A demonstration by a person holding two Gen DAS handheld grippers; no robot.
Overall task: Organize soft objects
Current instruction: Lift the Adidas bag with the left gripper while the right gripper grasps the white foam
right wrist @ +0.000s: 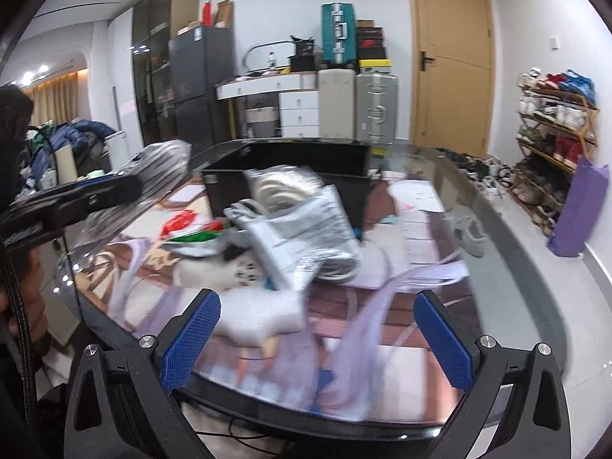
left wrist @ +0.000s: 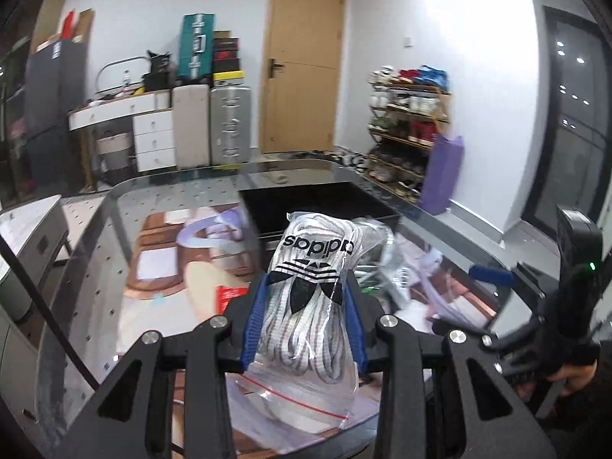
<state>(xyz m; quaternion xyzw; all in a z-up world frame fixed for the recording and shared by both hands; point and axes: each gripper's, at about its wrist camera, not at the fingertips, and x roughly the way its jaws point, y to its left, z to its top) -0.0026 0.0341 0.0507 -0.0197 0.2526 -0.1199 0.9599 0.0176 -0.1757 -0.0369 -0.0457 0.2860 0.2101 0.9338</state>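
My left gripper [left wrist: 306,298] is shut on a clear zip bag of white laces with a black adidas logo [left wrist: 310,279], held above the glass table [left wrist: 91,252]. A black open box [left wrist: 317,206] stands just beyond it. In the right wrist view my right gripper [right wrist: 317,325] is open and empty near the table's front edge. Ahead of it lies a pile of soft things: a silver bag [right wrist: 302,225], white items [right wrist: 252,313] and a red-green packet [right wrist: 195,235]. The black box [right wrist: 290,168] is behind the pile. The left gripper with its bag [right wrist: 153,176] shows at the left.
The glass table [right wrist: 478,267] covers a printed picture. Beyond are a shoe rack [right wrist: 554,134], a purple bag [right wrist: 577,206], suitcases [right wrist: 375,107], a white desk [right wrist: 267,88] and a wooden door [right wrist: 451,53]. The right gripper shows at the right of the left wrist view [left wrist: 573,267].
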